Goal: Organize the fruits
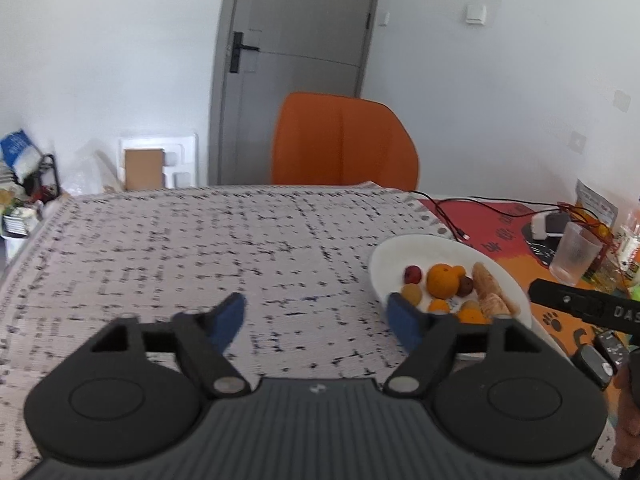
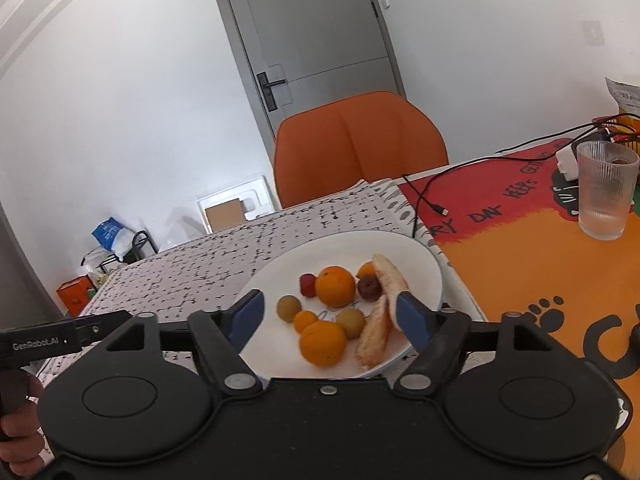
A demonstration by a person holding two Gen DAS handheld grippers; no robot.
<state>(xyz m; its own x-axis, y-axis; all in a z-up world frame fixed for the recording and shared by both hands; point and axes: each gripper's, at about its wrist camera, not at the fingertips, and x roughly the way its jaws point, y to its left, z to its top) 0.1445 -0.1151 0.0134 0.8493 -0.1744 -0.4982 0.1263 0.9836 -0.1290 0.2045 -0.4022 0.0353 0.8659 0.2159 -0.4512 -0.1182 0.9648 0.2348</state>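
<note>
Oranges [image 2: 335, 285], small fruits, peeled banana [image 2: 374, 336] — all on white plate [image 2: 424, 258].

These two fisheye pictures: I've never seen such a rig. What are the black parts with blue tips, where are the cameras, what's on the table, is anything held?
No robot here: a person holds handheld tongs in each hand, each with a camera looking along its blue-padded fingers. The left view shows the left tongs over the patterned tablecloth; the right view shows the right tongs before the white plate. The plate carries oranges, small round fruits and peeled pieces. A ribbed glass stands on the orange mat. Both tongs are open, holding nothing.
</note>
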